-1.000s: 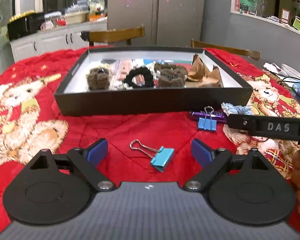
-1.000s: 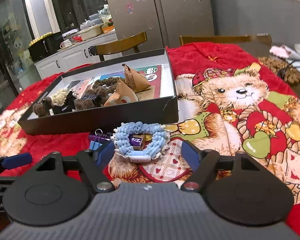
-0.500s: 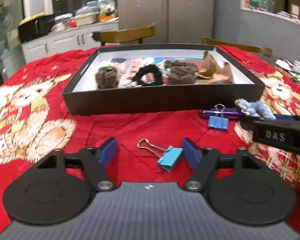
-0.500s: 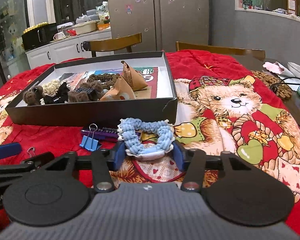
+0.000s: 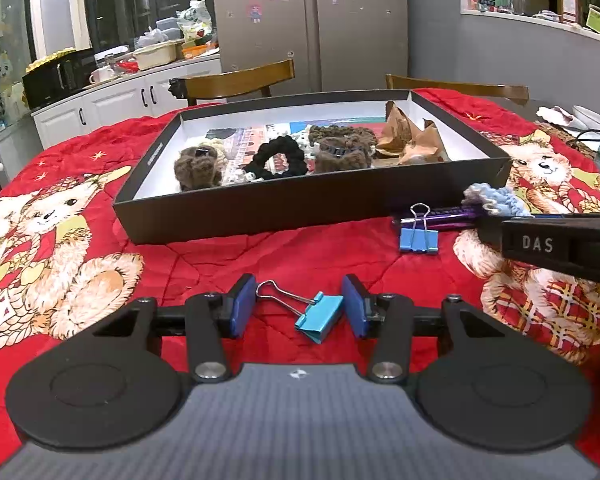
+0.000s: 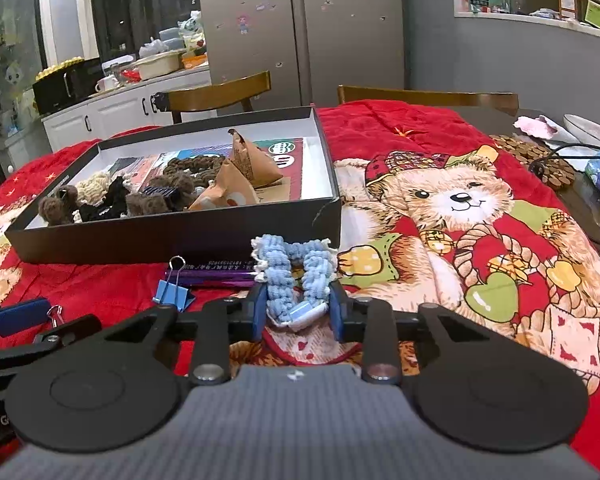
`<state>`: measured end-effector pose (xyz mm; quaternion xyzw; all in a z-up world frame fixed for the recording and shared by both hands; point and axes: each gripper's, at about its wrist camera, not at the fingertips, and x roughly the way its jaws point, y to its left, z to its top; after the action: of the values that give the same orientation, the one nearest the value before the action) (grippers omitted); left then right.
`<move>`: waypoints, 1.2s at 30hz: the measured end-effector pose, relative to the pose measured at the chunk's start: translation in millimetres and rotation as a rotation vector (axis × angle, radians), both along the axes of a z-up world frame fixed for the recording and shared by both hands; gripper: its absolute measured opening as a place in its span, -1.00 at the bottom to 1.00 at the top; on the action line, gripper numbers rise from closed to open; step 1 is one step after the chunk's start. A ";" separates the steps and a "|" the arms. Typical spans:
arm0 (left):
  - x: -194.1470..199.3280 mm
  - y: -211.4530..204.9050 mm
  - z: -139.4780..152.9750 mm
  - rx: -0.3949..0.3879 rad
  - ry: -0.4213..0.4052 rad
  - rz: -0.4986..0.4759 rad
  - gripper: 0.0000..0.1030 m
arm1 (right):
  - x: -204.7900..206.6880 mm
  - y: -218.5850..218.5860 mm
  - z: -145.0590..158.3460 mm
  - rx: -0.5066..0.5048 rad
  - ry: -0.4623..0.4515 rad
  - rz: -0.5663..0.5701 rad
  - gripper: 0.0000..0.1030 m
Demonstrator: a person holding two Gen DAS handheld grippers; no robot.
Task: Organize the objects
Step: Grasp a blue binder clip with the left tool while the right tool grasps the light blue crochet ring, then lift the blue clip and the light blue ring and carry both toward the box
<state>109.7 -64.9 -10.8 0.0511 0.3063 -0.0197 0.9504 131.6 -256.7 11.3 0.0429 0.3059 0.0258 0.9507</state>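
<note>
The right gripper (image 6: pixel 298 312) squeezes the soft, squashy blue scrunchie (image 6: pixel 294 276) by its near loop, while the left gripper (image 5: pixel 298 310) brackets the light, stiff turquoise binder clip (image 5: pixel 319 316), jaws partly open.

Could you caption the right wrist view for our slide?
Right tool shut on blue scrunchie beside the black box.

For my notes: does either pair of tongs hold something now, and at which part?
Right tongs grip the blue scrunchie by its near end. Left tongs only straddle the binder clip, holding nothing.
</note>
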 end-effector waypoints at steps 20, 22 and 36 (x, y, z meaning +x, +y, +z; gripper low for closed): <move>-8.6 13.5 4.5 -0.052 -0.042 0.057 0.04 | -12.2 -11.4 16.5 0.052 -0.113 -0.054 -0.45; -10.3 14.3 5.6 -0.058 -0.052 0.056 0.04 | -14.1 -12.9 19.1 0.066 -0.127 -0.052 -0.45; -27.9 22.5 22.7 -0.131 -0.172 0.021 0.04 | -23.2 -22.7 33.7 0.132 -0.215 -0.052 -0.45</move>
<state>81.8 -42.4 11.8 -0.0130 0.2222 -0.0252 0.9746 108.3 -279.4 45.0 0.1101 0.1986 0.0259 0.9735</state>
